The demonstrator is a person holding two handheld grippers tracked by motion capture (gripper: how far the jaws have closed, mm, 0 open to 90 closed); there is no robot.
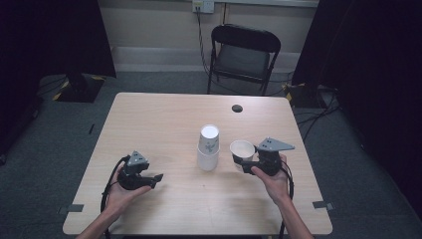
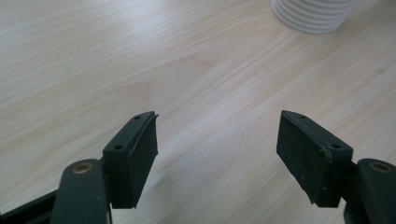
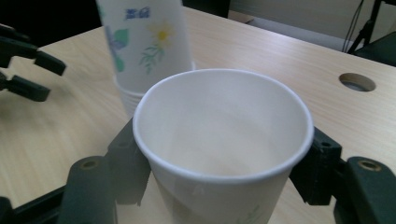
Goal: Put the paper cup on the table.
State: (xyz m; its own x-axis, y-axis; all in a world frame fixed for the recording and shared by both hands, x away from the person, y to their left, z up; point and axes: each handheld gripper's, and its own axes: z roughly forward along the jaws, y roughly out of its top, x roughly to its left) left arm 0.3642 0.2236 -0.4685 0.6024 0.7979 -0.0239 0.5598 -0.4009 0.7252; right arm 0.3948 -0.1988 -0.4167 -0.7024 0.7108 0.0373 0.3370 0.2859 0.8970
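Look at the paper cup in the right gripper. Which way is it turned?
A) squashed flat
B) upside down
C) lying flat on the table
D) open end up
D: the right gripper has its jaws pressed on both sides of the paper cup, whose round open rim faces up and shows the empty inside, unlike the upside-down stack of cups beside it.

L gripper (image 1: 158,177) low over table, jaws apart, empty, R gripper (image 1: 247,160) jaws clamped, upright.

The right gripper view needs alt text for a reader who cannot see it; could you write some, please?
An upright, empty white paper cup sits clamped between the right gripper's black jaws. Behind it, an upside-down stack of flowered cups stands on the wooden table.
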